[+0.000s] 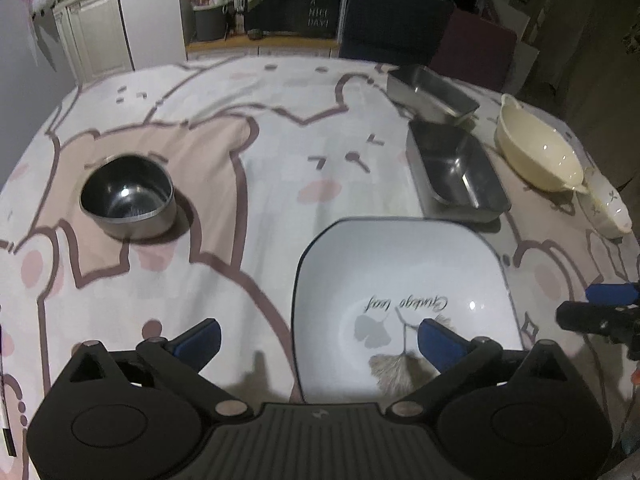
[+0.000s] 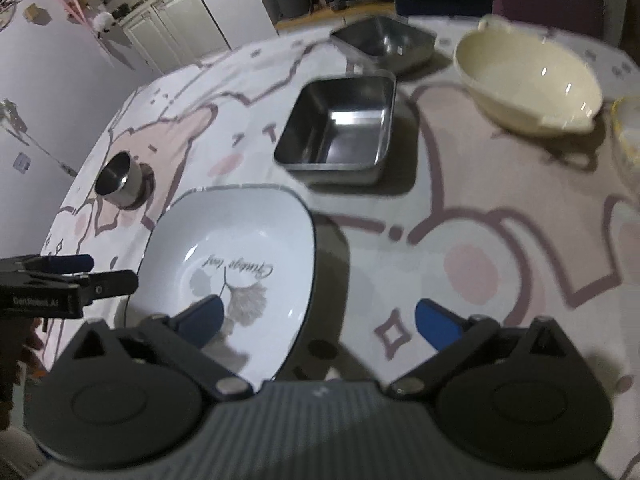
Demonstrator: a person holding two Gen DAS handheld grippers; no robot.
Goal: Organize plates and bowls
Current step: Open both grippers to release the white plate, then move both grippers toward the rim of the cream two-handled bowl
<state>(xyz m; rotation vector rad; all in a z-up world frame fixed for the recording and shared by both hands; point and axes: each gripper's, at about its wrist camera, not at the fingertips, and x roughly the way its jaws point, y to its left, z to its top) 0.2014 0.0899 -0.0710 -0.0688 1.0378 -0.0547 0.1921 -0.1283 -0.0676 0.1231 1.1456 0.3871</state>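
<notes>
A white square plate [image 1: 400, 264] with a dark rim and a leaf print lies on the tablecloth close in front of both grippers. My left gripper [image 1: 320, 330] is open, hovering over the plate's left rim, one blue pad above the plate and one above the cloth. My right gripper [image 2: 320, 310] is open over the right rim of the plate [image 2: 248, 232] in the same way. Neither holds anything. Each wrist view shows the other gripper at its side: the right gripper [image 1: 578, 304] and the left gripper [image 2: 112, 270]. A round steel bowl [image 1: 128, 196] stands to the left.
Two steel trays [image 1: 452, 168] [image 1: 432, 94] stand beyond the plate, one behind the other. A cream bowl with handles [image 1: 536, 148] and a small white bowl [image 1: 608, 208] sit at the table's right edge. Dark chairs [image 1: 396, 20] stand behind the table [image 1: 248, 92].
</notes>
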